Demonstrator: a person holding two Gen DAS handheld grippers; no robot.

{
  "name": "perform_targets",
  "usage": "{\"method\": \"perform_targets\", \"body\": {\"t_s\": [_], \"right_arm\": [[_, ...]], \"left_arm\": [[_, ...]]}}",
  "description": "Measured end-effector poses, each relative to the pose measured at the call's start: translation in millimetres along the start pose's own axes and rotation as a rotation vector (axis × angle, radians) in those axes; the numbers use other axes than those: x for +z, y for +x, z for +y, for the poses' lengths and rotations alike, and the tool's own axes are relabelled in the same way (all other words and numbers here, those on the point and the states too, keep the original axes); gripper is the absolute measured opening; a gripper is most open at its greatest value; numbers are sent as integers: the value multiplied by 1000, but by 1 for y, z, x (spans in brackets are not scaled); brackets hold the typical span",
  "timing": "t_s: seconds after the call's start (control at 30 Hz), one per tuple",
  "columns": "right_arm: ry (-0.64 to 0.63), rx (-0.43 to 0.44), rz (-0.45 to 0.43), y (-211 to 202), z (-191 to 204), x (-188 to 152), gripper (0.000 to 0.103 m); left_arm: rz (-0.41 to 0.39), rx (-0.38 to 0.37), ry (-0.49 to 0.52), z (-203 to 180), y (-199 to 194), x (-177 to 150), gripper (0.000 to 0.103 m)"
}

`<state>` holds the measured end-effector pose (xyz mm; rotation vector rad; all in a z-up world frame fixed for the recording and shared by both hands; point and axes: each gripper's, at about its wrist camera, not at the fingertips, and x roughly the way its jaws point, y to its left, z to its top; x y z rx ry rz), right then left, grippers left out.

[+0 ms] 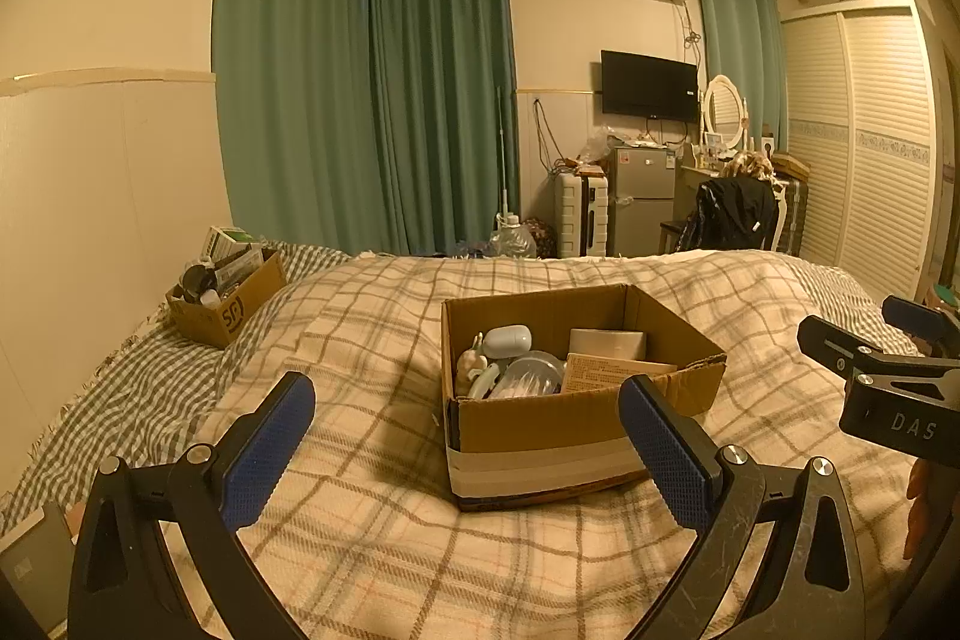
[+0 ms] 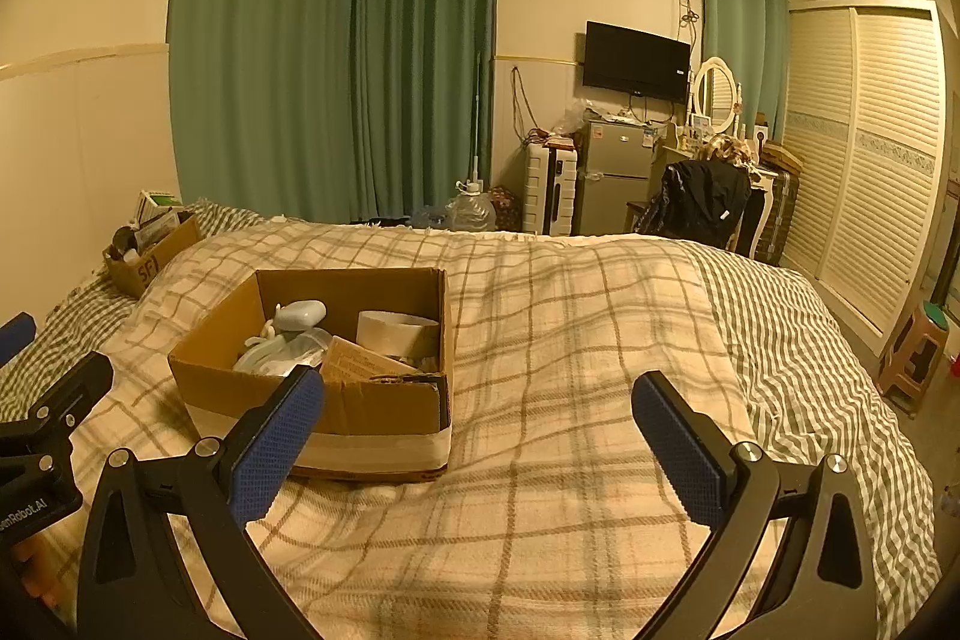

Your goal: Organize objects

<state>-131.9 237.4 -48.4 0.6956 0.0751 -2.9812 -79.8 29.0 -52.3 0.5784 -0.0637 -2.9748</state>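
My left gripper (image 1: pixel 465 451) and right gripper (image 2: pixel 477 451) hover low in frame, jaws spread wide and empty, ready to reach. The open cardboard box (image 1: pixel 576 418) of small items sits mid-frame on the plaid bed (image 2: pixel 570 340), just ahead

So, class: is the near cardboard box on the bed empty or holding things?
Holding things: the cardboard box is open-topped, with several items visible inside.

Spread hand-held gripper (image 1: pixel 465 436) frames cardboard box (image 1: pixel 576 418) on bed (image 1: pixel 372 520).
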Motion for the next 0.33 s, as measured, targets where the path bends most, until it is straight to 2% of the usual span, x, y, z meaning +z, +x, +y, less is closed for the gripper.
{"method": "perform_targets", "body": {"t_s": [0.33], "right_arm": [[-8, 0, 6, 1, 1, -1, 103]], "left_arm": [[4, -1, -2, -1, 0, -1, 103]]}}
